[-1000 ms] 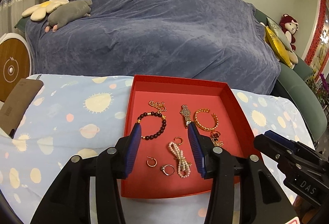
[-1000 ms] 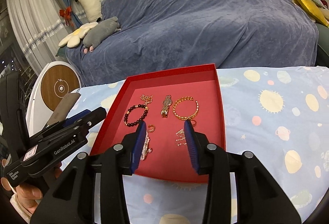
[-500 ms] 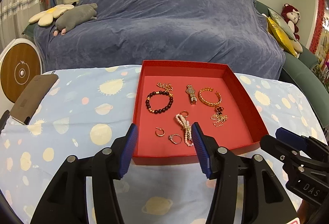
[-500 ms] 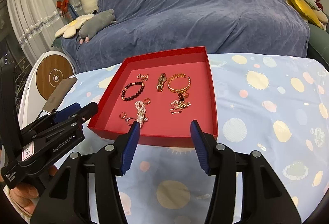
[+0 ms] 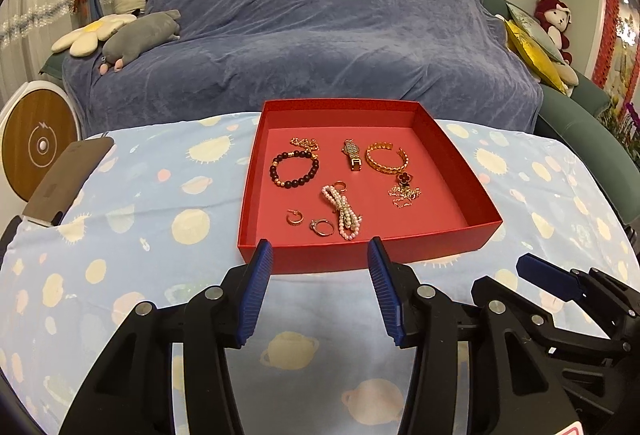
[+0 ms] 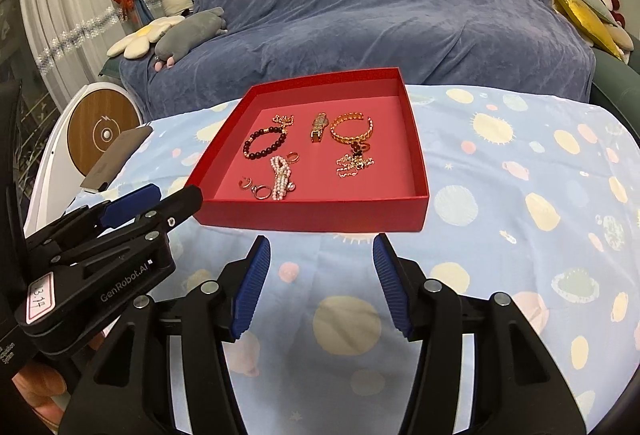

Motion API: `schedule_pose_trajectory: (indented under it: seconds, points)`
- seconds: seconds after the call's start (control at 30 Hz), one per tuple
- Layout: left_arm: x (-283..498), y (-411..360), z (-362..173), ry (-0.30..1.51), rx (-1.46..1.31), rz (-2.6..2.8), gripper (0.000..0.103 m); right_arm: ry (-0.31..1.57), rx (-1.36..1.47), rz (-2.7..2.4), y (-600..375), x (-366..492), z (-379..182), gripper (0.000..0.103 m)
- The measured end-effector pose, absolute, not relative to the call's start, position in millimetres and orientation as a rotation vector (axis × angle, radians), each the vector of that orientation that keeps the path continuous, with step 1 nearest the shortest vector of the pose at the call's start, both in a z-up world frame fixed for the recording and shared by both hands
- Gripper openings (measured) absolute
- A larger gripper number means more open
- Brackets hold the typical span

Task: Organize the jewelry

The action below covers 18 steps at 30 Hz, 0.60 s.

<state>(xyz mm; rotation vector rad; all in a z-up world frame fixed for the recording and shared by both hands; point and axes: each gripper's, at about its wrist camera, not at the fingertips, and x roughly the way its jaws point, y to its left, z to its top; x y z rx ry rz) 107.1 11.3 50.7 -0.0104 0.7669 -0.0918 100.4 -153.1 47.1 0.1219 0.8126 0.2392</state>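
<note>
An open red tray (image 5: 360, 257) lies on the planet-print cloth, also in the right wrist view (image 6: 312, 215). It holds a dark bead bracelet (image 5: 295, 169), a gold watch (image 5: 352, 154), a gold bangle (image 5: 387, 158), a pearl strand (image 5: 343, 212), a hoop earring (image 5: 294, 216), a ring (image 5: 322, 227) and a chain with a flower charm (image 5: 404, 191). My left gripper (image 5: 319, 243) hovers just short of the tray's near wall, jaws closing with nothing between them. My right gripper (image 6: 321, 239) hangs in front of the tray, jaws opening, empty.
A sofa under a blue throw (image 5: 320, 35) runs behind the table, with plush toys (image 5: 136, 39) on its left end. A brown flat item (image 5: 66, 183) lies at the table's left edge. A round white device with a wooden face (image 5: 36, 147) stands beyond it.
Both grippers drew back from over the tray to the near side of the table. The tray now lies wholly ahead of the fingertips. The right jaws stand wider.
</note>
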Motion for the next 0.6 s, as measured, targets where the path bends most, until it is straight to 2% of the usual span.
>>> schedule_pose_trajectory:
  seconds: [0.1, 0.27, 0.33, 0.37, 0.43, 0.5, 0.6]
  points:
    - [96.1, 10.9, 44.4, 0.788, -0.028, -0.086, 0.047, 0.824, 0.14, 0.232, -155.9, 92.0, 42.7, 0.066]
    - [79.6, 8.0, 33.1, 0.805, -0.018, -0.055, 0.049, 0.841, 0.132, 0.211, -156.5, 85.3, 35.9, 0.068]
    - [79.2, 8.1, 30.8, 0.809, -0.01, -0.039, 0.057, 0.838, 0.13, 0.196, -157.7, 84.3, 34.4, 0.07]
    - [79.5, 8.5, 29.8, 0.808, -0.006, -0.028, 0.06, 0.835, 0.134, 0.181, -158.7, 84.2, 33.6, 0.074]
    - [80.4, 11.5, 28.6, 0.801, -0.007, 0.0, 0.071, 0.83, 0.144, 0.152, -161.2, 84.3, 31.5, 0.081]
    - [82.7, 14.8, 27.2, 0.804, -0.016, 0.02, 0.077, 0.821, 0.151, 0.128, -163.8, 84.8, 29.7, 0.089]
    - [85.8, 16.0, 24.3, 0.815, -0.016, 0.028, 0.081, 0.811, 0.137, 0.118, -163.8, 85.4, 28.3, 0.091]
